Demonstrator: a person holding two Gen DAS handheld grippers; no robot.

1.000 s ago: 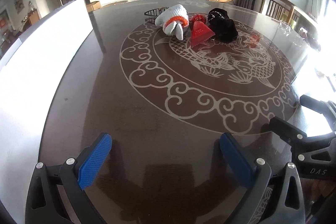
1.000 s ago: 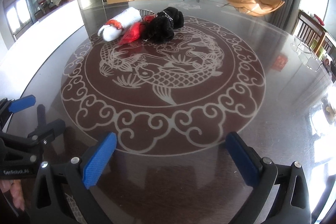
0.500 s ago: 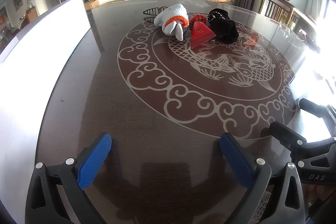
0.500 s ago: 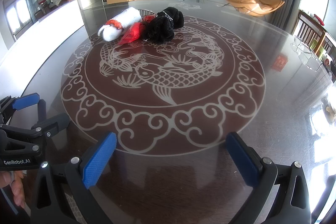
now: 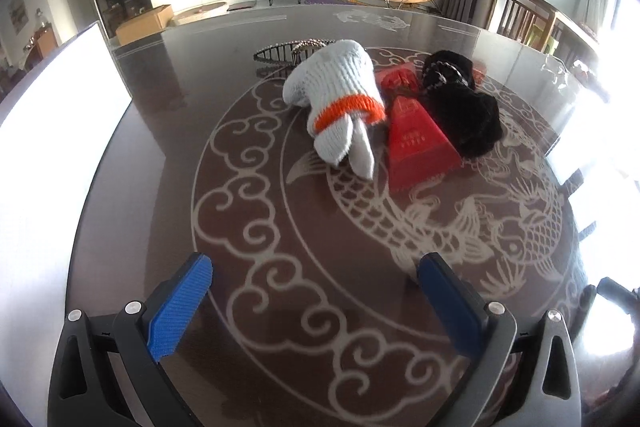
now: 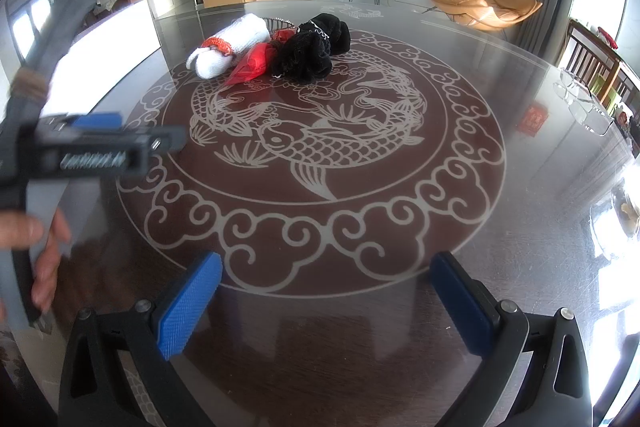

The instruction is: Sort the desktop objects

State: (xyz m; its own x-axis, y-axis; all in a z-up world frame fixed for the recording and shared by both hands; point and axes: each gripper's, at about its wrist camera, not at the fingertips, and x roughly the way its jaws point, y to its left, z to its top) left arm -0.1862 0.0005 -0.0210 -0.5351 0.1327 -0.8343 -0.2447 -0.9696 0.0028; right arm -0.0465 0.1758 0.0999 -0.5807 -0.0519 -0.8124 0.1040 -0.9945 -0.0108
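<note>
Dark table (image 6: 500, 67), red packet (image 5: 416, 143), print too blurred to read.

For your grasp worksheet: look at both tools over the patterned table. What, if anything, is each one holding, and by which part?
Nothing is held. The left tool and right tool are both open and empty; the white glove, red packet and black cloth lie untouched on the table.

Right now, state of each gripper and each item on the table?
left gripper: open, empty, above the table
right gripper: open, empty
white knit gloves: lying bundled, untouched
red packet: lying flat beside the gloves
black cloth: crumpled heap against the packet
</note>
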